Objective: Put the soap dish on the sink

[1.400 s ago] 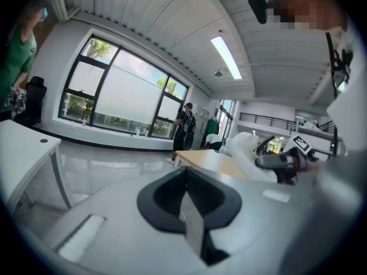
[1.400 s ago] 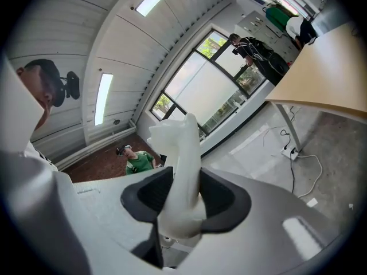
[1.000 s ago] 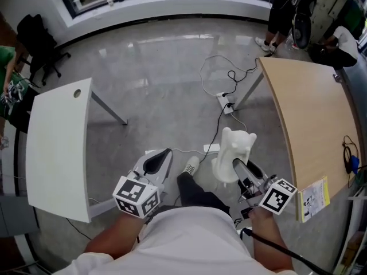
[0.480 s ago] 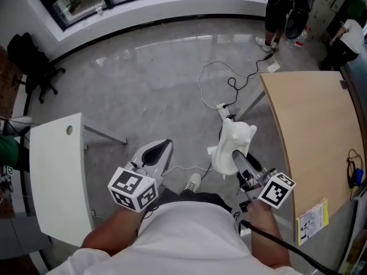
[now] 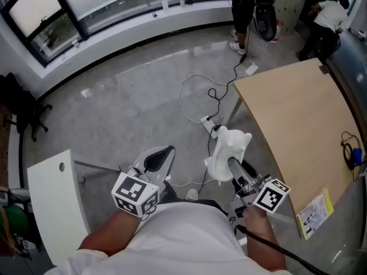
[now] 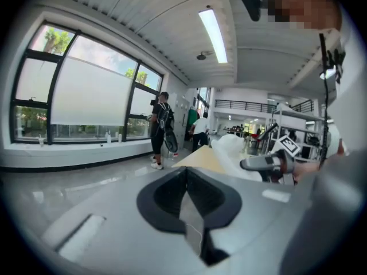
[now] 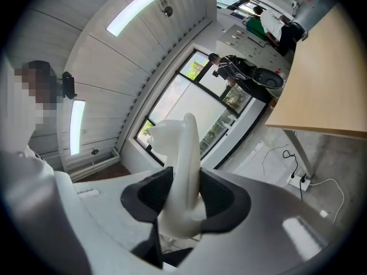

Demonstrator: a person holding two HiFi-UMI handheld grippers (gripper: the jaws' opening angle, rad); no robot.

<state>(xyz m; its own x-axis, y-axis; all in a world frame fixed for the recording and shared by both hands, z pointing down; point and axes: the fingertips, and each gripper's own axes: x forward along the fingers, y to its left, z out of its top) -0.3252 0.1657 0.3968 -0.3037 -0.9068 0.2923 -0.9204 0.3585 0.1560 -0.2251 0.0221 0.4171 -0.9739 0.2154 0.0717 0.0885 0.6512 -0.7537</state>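
The right gripper (image 5: 234,166) is closed on the soap dish (image 5: 225,149), a white piece of smooth curved form; its two dark pads (image 7: 146,193) press on the thin lower part of the dish, and the rest of the dish stands up beyond the jaws, in the air above the floor (image 5: 132,107). The left gripper (image 5: 159,158) holds nothing, and in its own view the jaws are together with only a thin line between them. Both grippers are over a grey, polished floor that reflects the light. To the right of the right gripper there is a wooden table (image 5: 292,113) with a curved edge, and on its near end lies a paper with a yellow border (image 5: 313,211). To the left of the left gripper, lower down, stands a white table (image 5: 54,205). Ahead of the grippers a power strip (image 5: 207,121) lies on the floor with a looped cable (image 5: 192,93). Further ahead a long row of windows (image 5: 86,4) runs along the wall, and two people (image 5: 246,4) are near the far end of the wooden table. A black chair (image 5: 20,110) stands far to the left.
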